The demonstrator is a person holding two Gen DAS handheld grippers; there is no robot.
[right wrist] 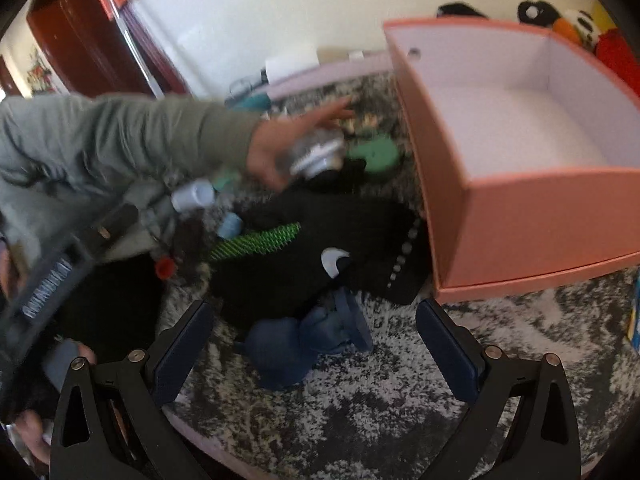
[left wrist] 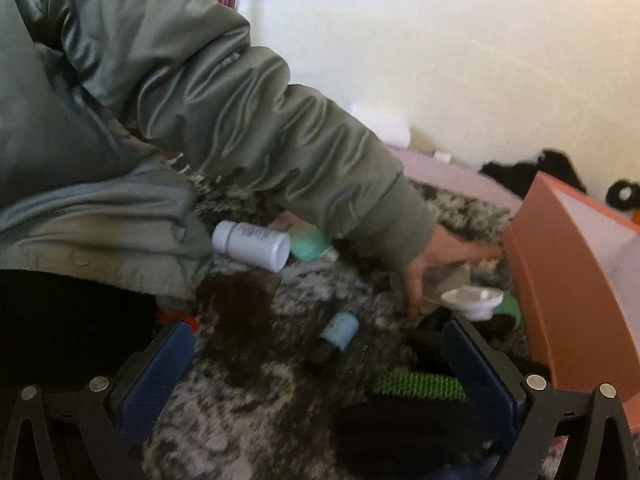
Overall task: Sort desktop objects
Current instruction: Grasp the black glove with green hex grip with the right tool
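Observation:
An empty orange box (right wrist: pixel 532 216) with a white inside stands at the right; it also shows in the left wrist view (left wrist: pixel 568 272). A bare hand (right wrist: pixel 276 148) reaches over a clear jar with a white lid (right wrist: pixel 320 156) beside a green round thing (right wrist: pixel 376 154). A white bottle (left wrist: pixel 250 244), a small blue bottle (left wrist: pixel 340 330) and a black garment with a green strip (right wrist: pixel 260 242) lie on the mottled rug. My left gripper (left wrist: pixel 316 372) is open above the rug. My right gripper (right wrist: pixel 316 344) is open over a blue cloth item (right wrist: pixel 296 344).
The person's grey-green jacket sleeve (left wrist: pixel 224 120) crosses the left wrist view. A pink mat edge (right wrist: pixel 320 70) and white wall lie behind. Plush toys (right wrist: pixel 576 24) sit behind the box. A dark red door (right wrist: pixel 92 48) is at far left.

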